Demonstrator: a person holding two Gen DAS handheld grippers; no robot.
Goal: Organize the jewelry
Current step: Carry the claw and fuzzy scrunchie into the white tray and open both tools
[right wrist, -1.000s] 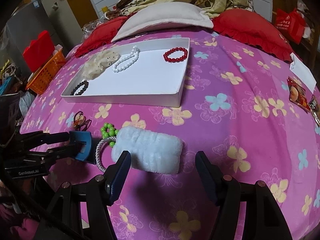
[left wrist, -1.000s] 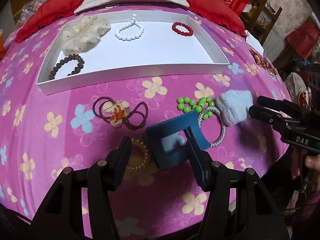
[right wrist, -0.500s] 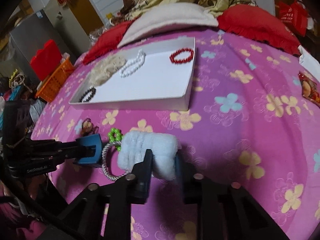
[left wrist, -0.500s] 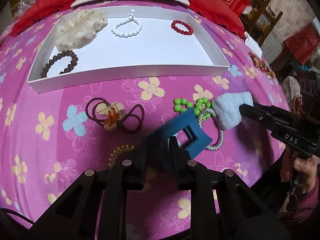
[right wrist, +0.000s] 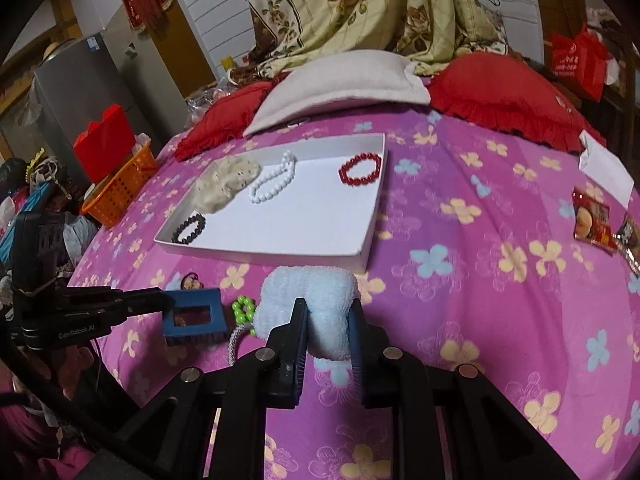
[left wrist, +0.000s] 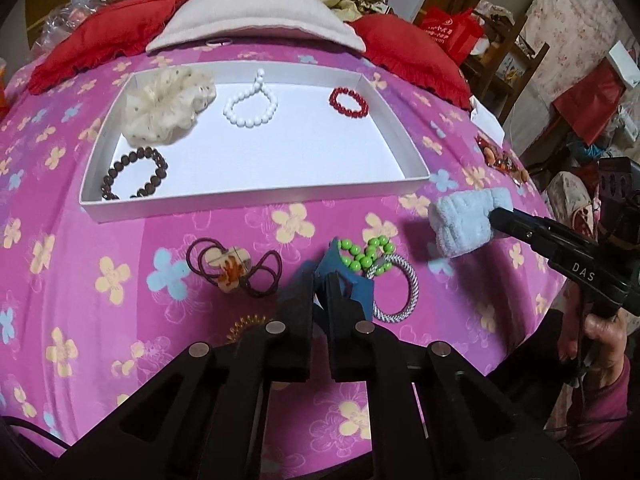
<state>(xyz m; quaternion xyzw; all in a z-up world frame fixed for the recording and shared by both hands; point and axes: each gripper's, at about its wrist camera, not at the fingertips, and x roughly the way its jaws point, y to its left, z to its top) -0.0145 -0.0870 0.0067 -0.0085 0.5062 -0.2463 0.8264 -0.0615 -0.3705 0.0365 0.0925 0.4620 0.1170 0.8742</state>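
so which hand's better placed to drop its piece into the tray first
Probably the right: its tool holds the fluffy blue scrunchie just short of the white tray's near corner. The left tool, gripping the blue hair clip, sits farther back.

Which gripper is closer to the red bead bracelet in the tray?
Right. The right gripper, shut on the blue fluffy scrunchie, sits nearer the red bead bracelet; the left gripper, shut on the blue hair clip, is farther left.

Left gripper (left wrist: 320,284): clamped on blue hair claw (left wrist: 352,286)
Right gripper (left wrist: 496,216): pinching fluffy blue band (left wrist: 464,224), right of claw
White tray (left wrist: 256,200): beyond claw
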